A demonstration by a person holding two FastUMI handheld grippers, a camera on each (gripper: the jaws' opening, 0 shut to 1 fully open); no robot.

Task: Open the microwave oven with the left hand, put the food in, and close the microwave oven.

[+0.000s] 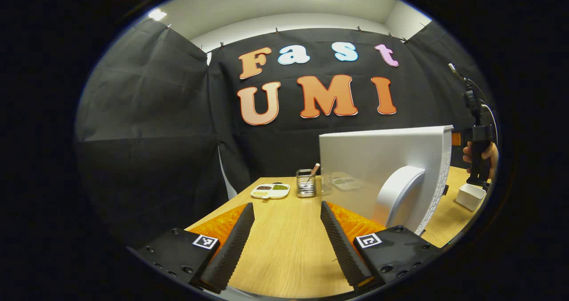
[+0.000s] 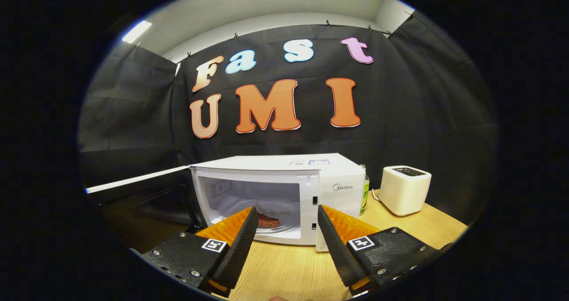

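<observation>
The white microwave (image 2: pixel 338 176) stands on the wooden table with its door (image 2: pixel 146 194) swung wide open to the left. A brown piece of food (image 2: pixel 266 221) lies on the glass turntable (image 2: pixel 286 212) inside the cavity. My right gripper (image 2: pixel 287 208) is open in front of the opening, with nothing between its fingers. In the left gripper view the door's white outer face (image 1: pixel 364 167) and its curved handle (image 1: pixel 398 194) stand just right of my left gripper (image 1: pixel 286 204), which is open, holds nothing and hovers over the table apart from the handle.
A divided plate (image 1: pixel 270 190) with small food portions and a metal utensil holder (image 1: pixel 306 183) sit at the table's far side. A white box (image 1: pixel 470 196) lies below a hand (image 1: pixel 491 152) on the other gripper's grip. A white toaster (image 2: pixel 404 190) stands right of the microwave.
</observation>
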